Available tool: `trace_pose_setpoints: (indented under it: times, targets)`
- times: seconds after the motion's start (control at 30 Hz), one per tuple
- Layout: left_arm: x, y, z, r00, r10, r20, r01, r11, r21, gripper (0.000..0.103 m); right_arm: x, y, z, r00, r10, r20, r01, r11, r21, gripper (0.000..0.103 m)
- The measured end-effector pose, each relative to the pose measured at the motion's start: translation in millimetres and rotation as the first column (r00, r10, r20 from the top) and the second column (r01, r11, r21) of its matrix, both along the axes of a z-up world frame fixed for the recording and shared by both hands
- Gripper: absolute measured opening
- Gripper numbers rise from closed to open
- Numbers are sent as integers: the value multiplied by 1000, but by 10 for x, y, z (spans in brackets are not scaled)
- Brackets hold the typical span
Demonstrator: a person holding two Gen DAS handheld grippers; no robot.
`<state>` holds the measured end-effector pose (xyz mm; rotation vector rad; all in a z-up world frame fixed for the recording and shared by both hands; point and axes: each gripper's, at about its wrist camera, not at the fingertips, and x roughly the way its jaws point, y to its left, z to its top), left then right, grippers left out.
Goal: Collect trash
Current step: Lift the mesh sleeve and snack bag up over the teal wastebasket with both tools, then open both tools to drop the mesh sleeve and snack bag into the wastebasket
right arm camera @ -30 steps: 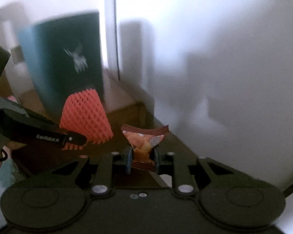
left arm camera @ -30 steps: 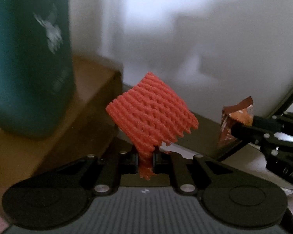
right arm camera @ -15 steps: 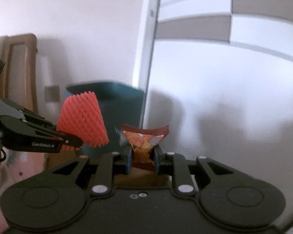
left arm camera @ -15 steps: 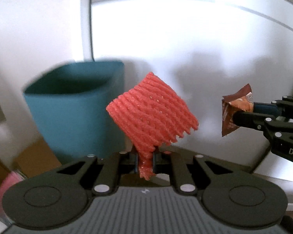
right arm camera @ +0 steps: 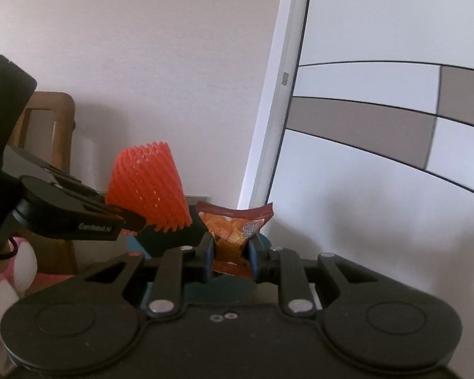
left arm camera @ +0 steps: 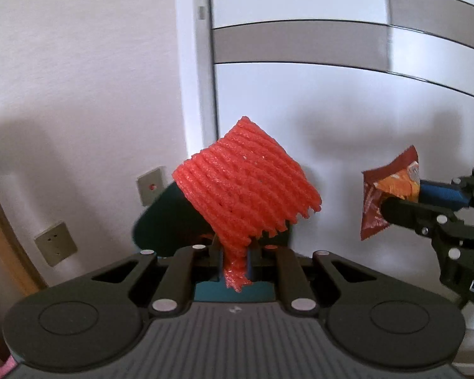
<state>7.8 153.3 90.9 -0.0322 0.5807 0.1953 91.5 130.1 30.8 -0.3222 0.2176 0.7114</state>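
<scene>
The left gripper point(left arm camera: 235, 260) was pinched tight on one corner of a red foam fruit net point(left arm camera: 246, 183). The rest of the net stuck up and out in front of the jaws, free in the air. It looked very light and squishy — the pinched corner was squashed flat, but the tube part kept its round shape. A thing like this probably would not slip much, because the foam is bumpy and soft. A corner or an edge seemed the best place to hold it, since the middle would just fold.

The right gripper point(right arm camera: 229, 254) was closed on a snack wrapper point(right arm camera: 233, 230), red and orange, held near its bottom end. The jaws stood a little apart with the crumpled wrapper between them. The wrapper looked thin, shiny and crinkly, so it could slide out if the grip were loose. Its top edge flared out above the jaws.

Both pieces of trash were up in the air, side by side but not touching. Just below and behind them sat a teal trash bin point(left arm camera: 161, 221), mostly hidden by the net. I guessed the bin was where they should go — a light drop would do, as nothing here looked breakable.
</scene>
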Motion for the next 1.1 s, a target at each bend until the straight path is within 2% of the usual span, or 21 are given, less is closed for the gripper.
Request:
trace_pose_setpoints:
  times: [0.2, 0.6, 0.83, 1.1]
  targets:
    - [354, 248, -21, 998, 31, -50, -32, 999, -5, 12, 321, 319, -72, 1000, -18, -25, 18, 999, -28, 20]
    - [1013, 413, -416, 985, 47, -165, -42, 999, 34, 12, 899, 777, -423, 987, -38, -154, 25, 996, -82, 20]
    - [1384, 542, -655, 967, 52, -251, -46, 999, 29, 13, 1219, 969, -575, 968, -55, -246, 26, 992, -120, 21]
    - [1706, 522, -891, 938, 52, -344, -24, 996, 84, 13, 1355, 1105, -791, 959, -58, -278, 5, 982, -189, 21]
